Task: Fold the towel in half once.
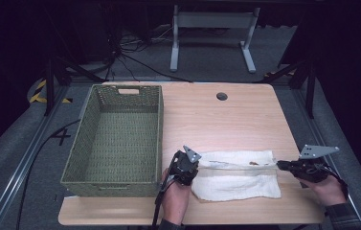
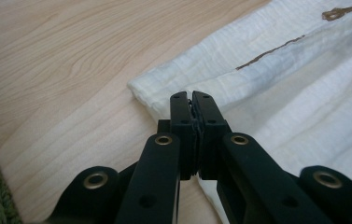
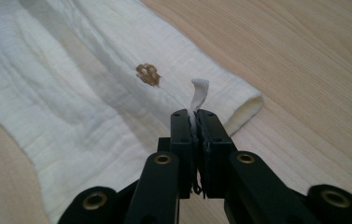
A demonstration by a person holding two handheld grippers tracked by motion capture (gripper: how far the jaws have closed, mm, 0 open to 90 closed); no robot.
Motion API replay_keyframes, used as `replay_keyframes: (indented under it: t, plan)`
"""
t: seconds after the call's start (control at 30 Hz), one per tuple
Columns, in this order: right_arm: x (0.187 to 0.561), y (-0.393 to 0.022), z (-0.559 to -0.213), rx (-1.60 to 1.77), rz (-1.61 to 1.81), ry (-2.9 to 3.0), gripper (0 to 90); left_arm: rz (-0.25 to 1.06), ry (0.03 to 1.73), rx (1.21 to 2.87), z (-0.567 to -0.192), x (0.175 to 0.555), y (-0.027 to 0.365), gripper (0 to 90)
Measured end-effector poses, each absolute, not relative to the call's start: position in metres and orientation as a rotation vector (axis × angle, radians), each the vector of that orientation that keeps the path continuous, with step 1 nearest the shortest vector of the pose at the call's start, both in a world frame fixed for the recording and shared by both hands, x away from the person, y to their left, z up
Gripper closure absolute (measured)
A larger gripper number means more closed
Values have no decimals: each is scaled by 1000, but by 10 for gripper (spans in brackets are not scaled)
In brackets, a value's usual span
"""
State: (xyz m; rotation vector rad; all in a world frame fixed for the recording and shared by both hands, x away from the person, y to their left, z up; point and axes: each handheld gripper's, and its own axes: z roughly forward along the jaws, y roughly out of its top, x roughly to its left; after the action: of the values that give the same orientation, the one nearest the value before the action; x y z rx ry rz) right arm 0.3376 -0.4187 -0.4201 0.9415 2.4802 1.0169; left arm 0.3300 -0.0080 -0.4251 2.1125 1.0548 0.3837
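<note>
A white towel (image 1: 238, 175) lies folded near the front of the wooden table (image 1: 216, 115), with a small brown mark (image 3: 148, 74) on it. My left gripper (image 1: 198, 161) is shut on the towel's left edge (image 2: 164, 88); in the left gripper view the jaws meet on cloth. My right gripper (image 1: 279, 164) is shut on the towel's right edge, and a tuft of cloth (image 3: 199, 93) sticks up between its jaws. The upper layer stretches taut between the two grippers, lifted a little above the rest of the towel (image 3: 47, 93).
A green woven basket (image 1: 116, 139) stands on the table's left side, close to my left hand (image 1: 175, 199). A round hole (image 1: 221, 96) sits near the table's far edge. Behind the table are a white desk frame (image 1: 211, 33) and cables on the floor.
</note>
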Motion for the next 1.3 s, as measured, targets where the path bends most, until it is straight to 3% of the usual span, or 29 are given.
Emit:
replay_keyframes:
  t: [0.5,1.07,1.1,1.13,1.3]
  plan:
    - [302,-420,-418,895,1064,2499,858,336,998,2096,-422,297,7,882]
    - [290,-418,-437,885,1020,2629,839,188,997,2173,-451,281,9,874]
    - [290,-418,-437,885,1020,2629,839,188,997,2173,-451,281,9,868]
    - [288,-419,-437,875,1026,2629,772,188,995,2168,-450,280,10,846]
    - [288,-422,-426,872,1107,2578,724,208,988,2138,-439,280,10,735]
